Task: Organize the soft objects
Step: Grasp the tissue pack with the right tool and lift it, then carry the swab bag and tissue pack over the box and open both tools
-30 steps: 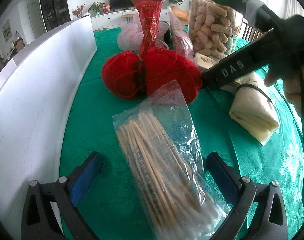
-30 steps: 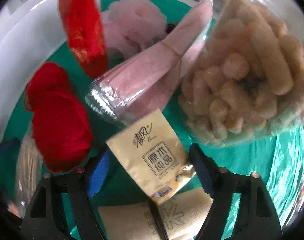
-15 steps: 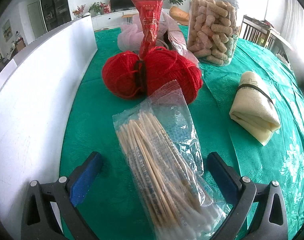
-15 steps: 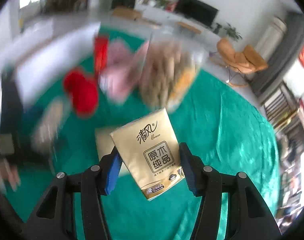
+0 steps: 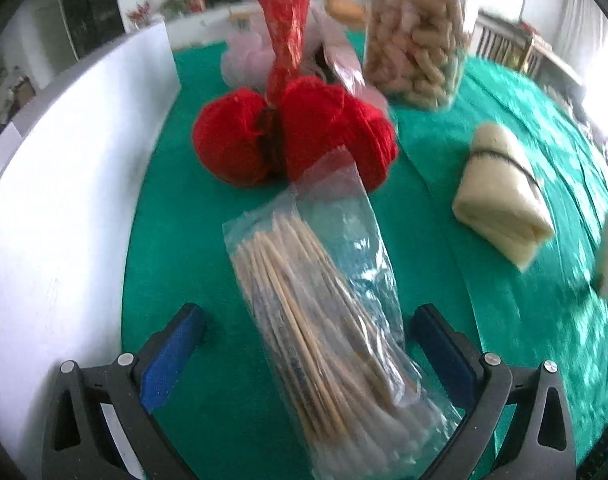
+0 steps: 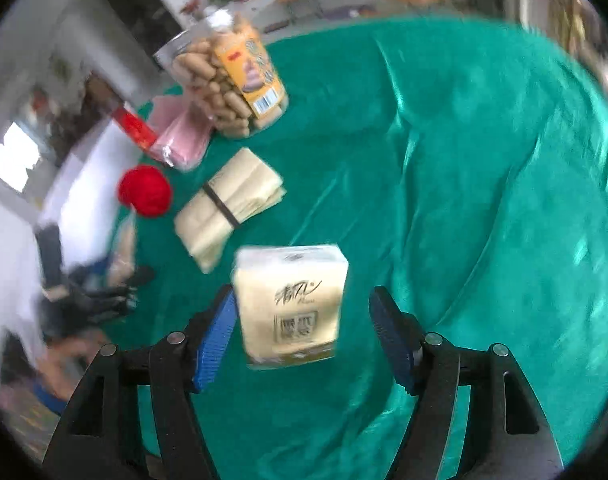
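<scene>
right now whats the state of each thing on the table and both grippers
tissue pack: between the open right gripper fingers, apparently released
left gripper: open, straddling the swab bag
swab bag: lying flat, sealed
red yarn: resting on the cloth
folded towel: folded, banded
biscuit jar: upright, full
red packet: standing upright

Counted on the tabletop (image 6: 444, 160): one tissue pack (image 6: 290, 306), one folded cloth bundle (image 6: 228, 208), one jar of snacks (image 6: 228, 80) and one bag of sticks (image 5: 324, 312). There were also two red yarn balls (image 5: 292, 140), one red packet (image 5: 286, 40), one pink wrapped roll (image 6: 180, 140) and one pink mesh puff (image 5: 244, 60).
</scene>
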`<state>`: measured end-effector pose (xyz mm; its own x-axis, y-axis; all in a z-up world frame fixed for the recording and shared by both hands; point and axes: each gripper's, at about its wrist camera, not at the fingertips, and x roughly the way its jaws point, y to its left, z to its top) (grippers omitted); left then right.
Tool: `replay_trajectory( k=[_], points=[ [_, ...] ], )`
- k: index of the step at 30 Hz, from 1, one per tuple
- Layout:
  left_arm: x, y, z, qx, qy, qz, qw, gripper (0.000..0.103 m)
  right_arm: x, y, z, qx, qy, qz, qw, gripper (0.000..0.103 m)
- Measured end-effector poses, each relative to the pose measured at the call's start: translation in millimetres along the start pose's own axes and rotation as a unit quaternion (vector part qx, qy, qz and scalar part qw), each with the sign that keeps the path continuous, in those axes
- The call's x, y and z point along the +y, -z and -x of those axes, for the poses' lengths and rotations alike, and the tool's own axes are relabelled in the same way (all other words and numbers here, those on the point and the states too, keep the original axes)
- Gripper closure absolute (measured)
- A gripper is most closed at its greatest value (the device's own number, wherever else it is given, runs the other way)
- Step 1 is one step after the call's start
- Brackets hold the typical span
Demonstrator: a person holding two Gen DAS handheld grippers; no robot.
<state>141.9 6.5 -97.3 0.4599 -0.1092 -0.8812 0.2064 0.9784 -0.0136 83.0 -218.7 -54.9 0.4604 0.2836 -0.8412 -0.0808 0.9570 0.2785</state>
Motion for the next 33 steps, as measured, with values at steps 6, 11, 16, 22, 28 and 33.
replay_trajectory(
  k=[6, 11, 16, 22, 28, 33],
  points=[
    [8, 8, 15, 0.009, 0.011, 0.027, 0.9995, 0.0, -5, -10, -23, 0.027, 0.028, -0.002, 0.999, 0.033],
    [-1, 19, 25, -0.007, -0.002, 0.004, 1.0, 0.0, -23, -6, -36, 0.03, -0.012, -0.088, 0.996, 0.032],
    [-10, 11, 11, -0.009, -0.062, 0.0, 0.998, 0.0, -9, -19, -64, 0.055, 0.028, -0.095, 0.994, 0.032],
    [-6, 19, 38, -0.053, 0.011, 0.01, 0.9985, 0.072, 2, -7, -52, 0.034, 0.071, -0.059, 0.995, 0.048],
    [5, 31, 88, -0.086, 0.095, 0.057, 0.99, 0.072, 4, 15, 0, -0.005, 0.047, -0.062, 0.997, 0.049],
    [35, 20, 144, -0.129, 0.143, 0.096, 0.9766, 0.072, 55, 10, 27, -0.028, -0.023, -0.03, 0.999, 0.048]
  ],
)
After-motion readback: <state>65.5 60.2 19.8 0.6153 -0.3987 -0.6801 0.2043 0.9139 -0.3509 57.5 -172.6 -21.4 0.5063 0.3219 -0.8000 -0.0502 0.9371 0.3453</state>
